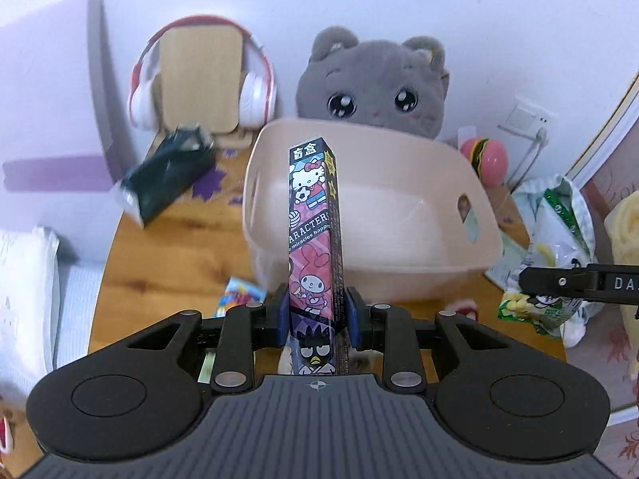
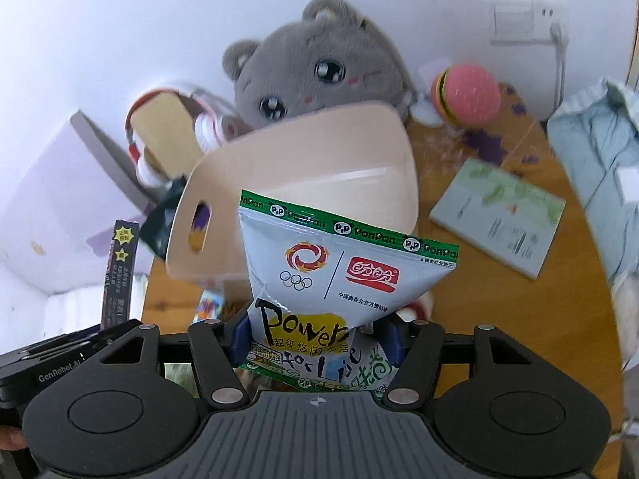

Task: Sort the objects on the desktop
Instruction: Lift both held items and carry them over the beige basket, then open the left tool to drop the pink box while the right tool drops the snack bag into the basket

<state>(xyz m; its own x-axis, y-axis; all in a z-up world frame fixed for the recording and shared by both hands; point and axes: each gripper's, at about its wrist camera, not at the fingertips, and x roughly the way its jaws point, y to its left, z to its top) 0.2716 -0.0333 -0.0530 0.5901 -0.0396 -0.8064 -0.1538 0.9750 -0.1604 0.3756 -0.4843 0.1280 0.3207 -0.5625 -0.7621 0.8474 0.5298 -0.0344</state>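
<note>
The left gripper (image 1: 315, 315) has its jaws drawn narrow around the lower part of a tall cartoon-printed box (image 1: 315, 239), pinched by its slim sides so it stands upright and clear of the tabletop (image 1: 131, 263); held low like this, its top leans toward the far side, where the beige bin (image 1: 399, 239) waits empty. The right gripper (image 2: 313, 337) has its jaws partly closed on the bottom half of a snack bag (image 2: 343, 271), the soft pack crumpled between the pads while its sealed top fans out loose above, also in front of the bin. Both loads seem lined up with the bin mouth, likely so they can be dropped in together.

Outward, on the tabletop: a small colourful packet (image 1: 239, 295) near the bin's left corner, a dark pouch (image 1: 167, 175) farther left, headphones (image 1: 199, 76) on a wooden stand, a grey plush cat (image 1: 375, 80) behind the bin, a burger toy (image 1: 485, 155) to the far right, and a pale booklet (image 2: 499, 219) on the right.
</note>
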